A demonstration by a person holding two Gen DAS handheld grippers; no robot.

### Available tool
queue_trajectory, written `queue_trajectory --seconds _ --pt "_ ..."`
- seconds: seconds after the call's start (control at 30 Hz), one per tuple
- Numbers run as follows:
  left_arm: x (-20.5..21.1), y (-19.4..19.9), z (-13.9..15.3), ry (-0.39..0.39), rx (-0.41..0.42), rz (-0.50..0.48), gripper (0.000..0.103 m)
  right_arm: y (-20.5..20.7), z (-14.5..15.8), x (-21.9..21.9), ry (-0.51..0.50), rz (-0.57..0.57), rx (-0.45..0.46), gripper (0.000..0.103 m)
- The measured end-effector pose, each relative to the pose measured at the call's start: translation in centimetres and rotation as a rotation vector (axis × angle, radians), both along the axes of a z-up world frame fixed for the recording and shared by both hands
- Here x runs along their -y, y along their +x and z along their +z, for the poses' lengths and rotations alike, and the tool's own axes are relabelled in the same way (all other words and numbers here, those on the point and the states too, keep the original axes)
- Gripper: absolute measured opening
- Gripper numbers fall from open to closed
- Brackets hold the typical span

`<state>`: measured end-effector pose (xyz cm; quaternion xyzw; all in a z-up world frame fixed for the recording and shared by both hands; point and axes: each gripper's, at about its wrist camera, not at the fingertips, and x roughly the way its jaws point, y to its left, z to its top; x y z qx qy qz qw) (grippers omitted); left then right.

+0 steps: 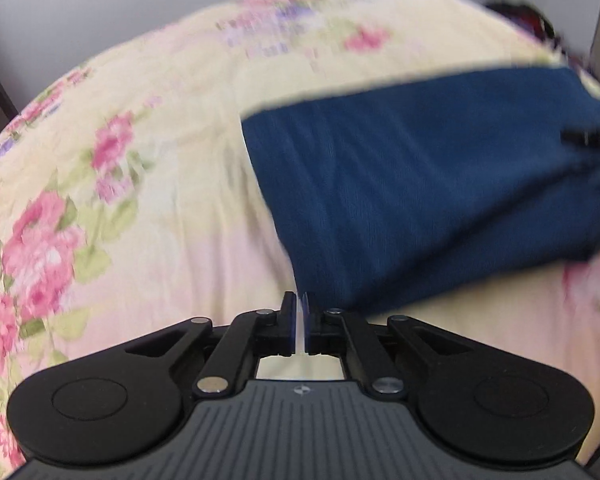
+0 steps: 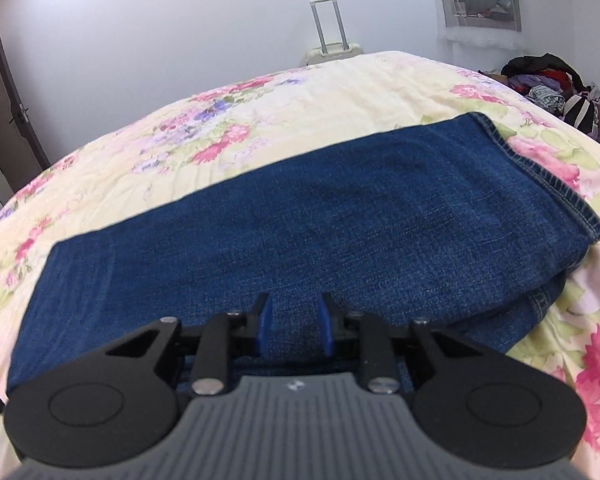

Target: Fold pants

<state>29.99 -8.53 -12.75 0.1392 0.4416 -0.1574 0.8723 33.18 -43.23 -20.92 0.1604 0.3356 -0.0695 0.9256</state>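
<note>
One pair of blue jeans point(image 2: 340, 232) lies folded on one bed with a floral cover point(image 2: 300, 92). One cream suitcase point(image 2: 334, 50) stands beyond it, with one door point(image 2: 8, 120) and one heap of clothes point(image 2: 548, 80). Two grippers: left point(image 1: 299, 312), right point(image 2: 294, 320).

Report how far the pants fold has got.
Done: the jeans already lie doubled on the bedspread, hem at one end with layers beneath it. In hand: nothing is gripped; the left gripper is shut and empty beside the jeans' corner, and the right gripper hovers with jaws apart over the near edge. Left: probably one more fold to shorten the bundle.
</note>
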Motion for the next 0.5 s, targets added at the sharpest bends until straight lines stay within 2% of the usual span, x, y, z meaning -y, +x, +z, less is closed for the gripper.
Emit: queue_trajectory --seconds 0.13,0.2,0.3,0.37,0.5 --pt "0.7 3.9 2.3 -0.074 0.118 0.057 0.008 -0.5 1.2 0.5 -0.039 -0.018 0.065 0.020" --pt "1.2 6.9 2.3 -0.121 0.134 0.080 0.008 -0.1 1.2 0.7 -0.078 -0.044 0.066 0.021" --pt "2.1 10.6 1.2 -0.172 0.124 0.085 0.008 0.5 0.8 1.6 -0.073 -0.077 0.064 0.021" --pt "2.9 12.8 -0.2 -0.155 0.124 0.088 0.008 0.7 0.6 2.1 -0.069 -0.086 0.067 0.021" --pt "3.0 16.4 -4.2 -0.105 0.057 0.132 0.004 1.5 -0.4 2.5 -0.082 -0.087 0.059 0.021"
